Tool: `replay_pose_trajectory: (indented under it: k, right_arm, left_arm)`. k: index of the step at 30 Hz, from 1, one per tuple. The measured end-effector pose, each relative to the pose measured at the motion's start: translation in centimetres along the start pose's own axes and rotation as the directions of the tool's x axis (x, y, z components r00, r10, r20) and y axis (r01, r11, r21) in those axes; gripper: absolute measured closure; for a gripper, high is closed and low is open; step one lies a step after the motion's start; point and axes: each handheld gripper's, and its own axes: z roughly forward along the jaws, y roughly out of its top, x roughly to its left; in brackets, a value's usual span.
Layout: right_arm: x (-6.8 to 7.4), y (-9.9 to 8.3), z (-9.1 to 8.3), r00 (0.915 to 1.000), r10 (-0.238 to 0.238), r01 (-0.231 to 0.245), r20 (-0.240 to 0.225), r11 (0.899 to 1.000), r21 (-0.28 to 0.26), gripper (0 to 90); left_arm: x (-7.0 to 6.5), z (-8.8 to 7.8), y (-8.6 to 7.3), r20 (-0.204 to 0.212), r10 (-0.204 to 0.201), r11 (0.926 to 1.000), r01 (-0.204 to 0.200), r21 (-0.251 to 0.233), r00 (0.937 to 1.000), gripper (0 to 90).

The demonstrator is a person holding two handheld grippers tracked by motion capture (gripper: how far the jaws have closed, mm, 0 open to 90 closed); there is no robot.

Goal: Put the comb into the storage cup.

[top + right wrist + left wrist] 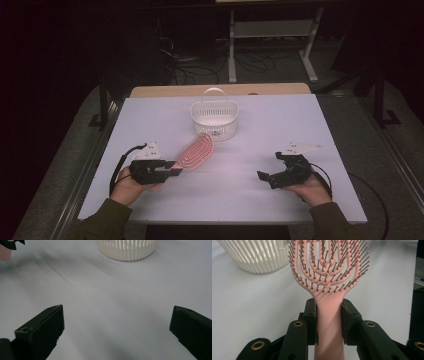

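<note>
**Pink brush clamped in my left gripper, right one standing wide**

My left gripper [172, 167] has its jaws clamped on the handle of the pink hairbrush [196, 151]. In the left gripper view I see both pads pressed flat against the sides of the handle, just below where it widens into the head, and the bristles face up toward the camera. From the high view the brush head points away from me and to the right, toward the white basket [215, 119], and its tip lies just short of the basket's near wall. I cannot tell whether the head rests on the tabletop [280, 125] or hangs a little above it.

The basket stands upright toward the far middle of the tabletop, with its handle raised over it.

My right gripper [265, 177] sits at the near right of the tabletop, well apart from the brush and the basket. In the right gripper view its jaws stand wide apart with bare tabletop between them, and the basket shows ahead at the top.
</note>
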Motion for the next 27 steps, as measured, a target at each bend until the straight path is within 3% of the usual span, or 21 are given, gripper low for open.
replay_pose_trajectory:
  k: [10, 27]
  right_arm:
    - [0.0, 0.0, 0.0, 1.0000, 0.004, -0.004, -0.001, 1.000, -0.002, 0.0]
    - [-0.1, 0.0, 0.0, 1.0000, 0.009, -0.009, -0.002, 1.000, -0.011, 0.0]
  left_arm:
    - [-0.2, 1.4, 1.3, -0.005, 0.003, 0.9988, -0.004, -0.049, 1.0000, 70.3]
    - [-1.1, 4.5, 2.9, 0.023, -0.014, 0.9944, 0.016, -0.104, 0.9996, 70.3]
